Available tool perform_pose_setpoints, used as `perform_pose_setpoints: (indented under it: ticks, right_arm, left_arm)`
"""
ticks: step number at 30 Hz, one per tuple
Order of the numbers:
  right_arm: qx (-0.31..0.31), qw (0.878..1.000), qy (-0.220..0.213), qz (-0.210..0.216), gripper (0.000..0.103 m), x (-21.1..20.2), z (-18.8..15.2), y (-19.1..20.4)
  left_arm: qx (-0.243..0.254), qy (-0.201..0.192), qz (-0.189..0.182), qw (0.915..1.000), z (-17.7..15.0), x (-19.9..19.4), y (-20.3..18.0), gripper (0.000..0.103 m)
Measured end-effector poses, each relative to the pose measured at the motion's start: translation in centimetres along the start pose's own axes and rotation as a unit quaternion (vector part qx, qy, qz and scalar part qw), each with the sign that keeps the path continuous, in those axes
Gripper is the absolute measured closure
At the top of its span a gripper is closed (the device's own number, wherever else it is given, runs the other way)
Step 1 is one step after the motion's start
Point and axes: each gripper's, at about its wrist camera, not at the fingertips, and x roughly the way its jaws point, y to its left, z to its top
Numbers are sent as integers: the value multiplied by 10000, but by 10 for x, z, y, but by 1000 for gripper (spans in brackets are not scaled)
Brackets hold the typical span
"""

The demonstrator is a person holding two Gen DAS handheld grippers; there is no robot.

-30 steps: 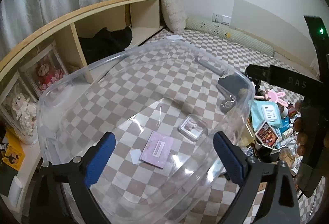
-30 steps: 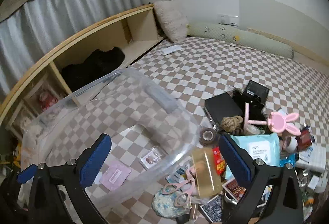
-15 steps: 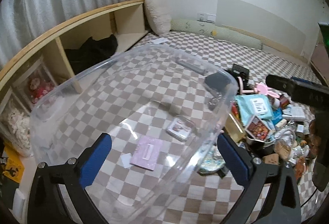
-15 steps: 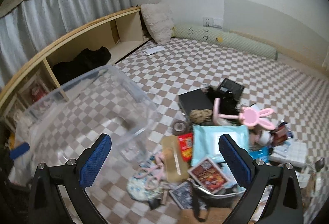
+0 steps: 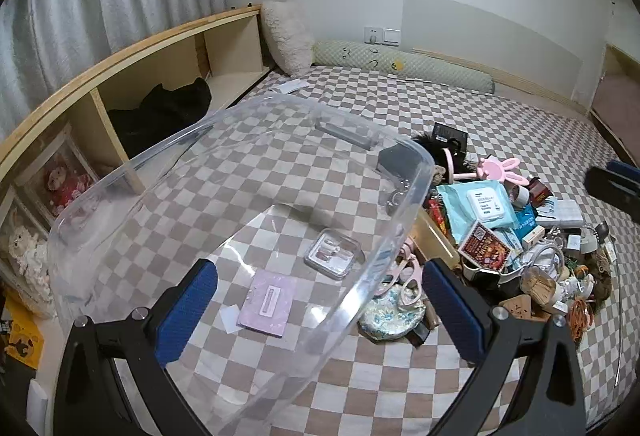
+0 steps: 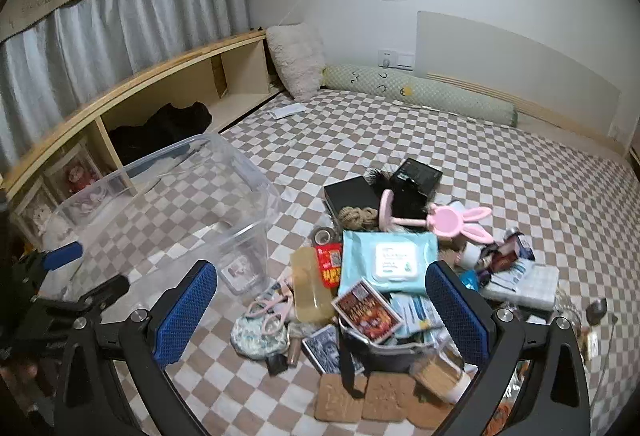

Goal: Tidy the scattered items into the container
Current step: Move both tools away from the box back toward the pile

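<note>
— Fingers first: how do they stand?

— Spread wide on both. The left gripper [image 5: 320, 316] has its blue pads either side of the clear container [image 5: 404, 212], whose near rim runs between them, yet neither pad presses on it. The right gripper [image 6: 320, 312] hangs apart over the pile of scattered items [image 6: 384, 276], gripping nothing.

— Where is the container?

— On the checked bed [image 6: 520, 164], at ten o'clock of the pile and just beside it. Inside lie a lilac card [image 5: 268, 302] and a small clear case [image 5: 332, 252], the case at one o'clock of the card.

— What is hard to make out?

— Plenty. The container's near wall is cut off by the lower edge of the left wrist view, and its plastic blurs the black box [image 5: 396, 160] behind it. The pile's right end is a tangle I cannot name. A blue wipes pack [image 6: 390, 262] and a pink bunny mirror [image 6: 444, 222] are clear enough. The right gripper shows in the left view only as a dark sliver at three o'clock.

— What differs from a second ago?

— The right wrist view has swung off the container onto the pile; the left view has drawn back, showing more of the pile.
</note>
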Motion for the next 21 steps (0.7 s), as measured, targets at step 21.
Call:
perform_pose_setpoints:
  ticks: [21]
  right_arm:
    - [-450, 9961, 259, -714, 0, -27, -87, -57]
  left_arm:
    - [686, -67, -786, 9945, 2, 3, -68, 0]
